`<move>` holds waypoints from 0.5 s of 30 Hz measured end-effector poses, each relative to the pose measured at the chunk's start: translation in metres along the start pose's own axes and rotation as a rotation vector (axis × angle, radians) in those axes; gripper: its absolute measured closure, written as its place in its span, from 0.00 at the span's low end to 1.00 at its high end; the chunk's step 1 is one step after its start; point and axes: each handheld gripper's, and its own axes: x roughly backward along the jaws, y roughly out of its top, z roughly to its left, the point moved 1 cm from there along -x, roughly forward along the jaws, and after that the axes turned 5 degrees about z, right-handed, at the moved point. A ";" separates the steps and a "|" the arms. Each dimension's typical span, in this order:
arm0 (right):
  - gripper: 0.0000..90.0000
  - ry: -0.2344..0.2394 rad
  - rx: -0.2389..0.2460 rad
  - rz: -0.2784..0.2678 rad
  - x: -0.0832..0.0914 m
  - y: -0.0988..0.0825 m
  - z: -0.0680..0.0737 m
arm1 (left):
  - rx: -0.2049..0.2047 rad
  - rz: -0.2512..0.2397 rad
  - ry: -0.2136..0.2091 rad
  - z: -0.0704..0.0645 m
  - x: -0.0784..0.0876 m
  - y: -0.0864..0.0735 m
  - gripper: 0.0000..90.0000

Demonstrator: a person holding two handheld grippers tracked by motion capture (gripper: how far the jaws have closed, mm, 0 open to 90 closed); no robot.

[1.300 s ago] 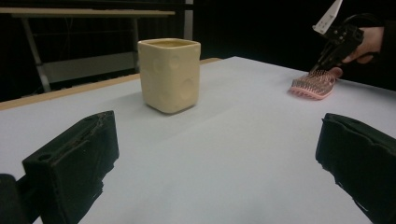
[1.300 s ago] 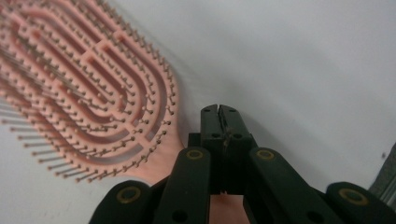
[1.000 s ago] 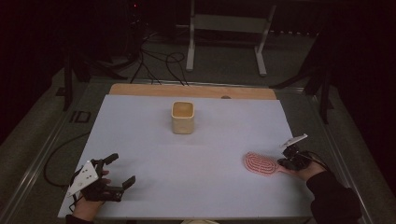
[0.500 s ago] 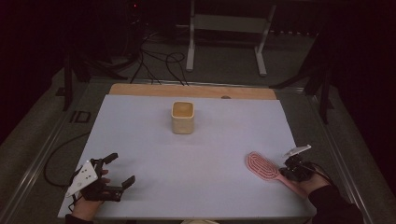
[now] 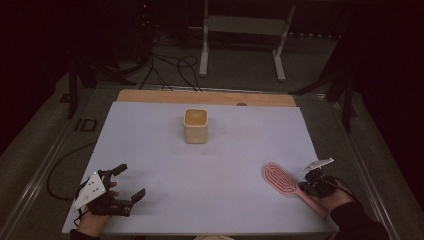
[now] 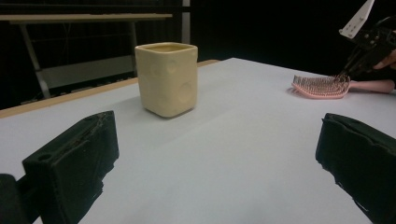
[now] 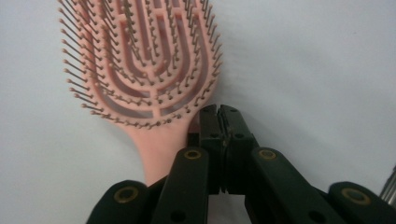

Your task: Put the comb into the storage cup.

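Note:
A pink hairbrush (image 5: 280,179) lies bristles up near the table's front right corner. Its handle runs back under the person's right hand. My right gripper (image 5: 303,186) is shut, jaws pressed together. Its tips rest against the side of the brush's neck (image 7: 161,140), and I see nothing between them. In the right gripper view the brush head (image 7: 140,60) lies ahead of the right gripper (image 7: 219,112). My left gripper (image 5: 131,180) rests at the front left, open and holding nothing. From the left gripper (image 6: 219,140), a cream square cup (image 6: 167,79) stands ahead and the hairbrush (image 6: 322,86) lies far right.
The cream cup (image 5: 195,127) stands upright at the table's middle back. A wooden strip (image 5: 205,96) edges the far side of the white table (image 5: 215,165). Cables and a metal stand are on the dark floor beyond.
My right gripper and the brush have shifted a little toward the front edge, and the brush now lies more diagonally. The left gripper has stayed put.

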 end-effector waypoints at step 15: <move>0.83 -0.054 0.097 -0.003 0.030 0.007 0.000 | 0.002 0.002 0.003 0.000 0.001 0.000 0.01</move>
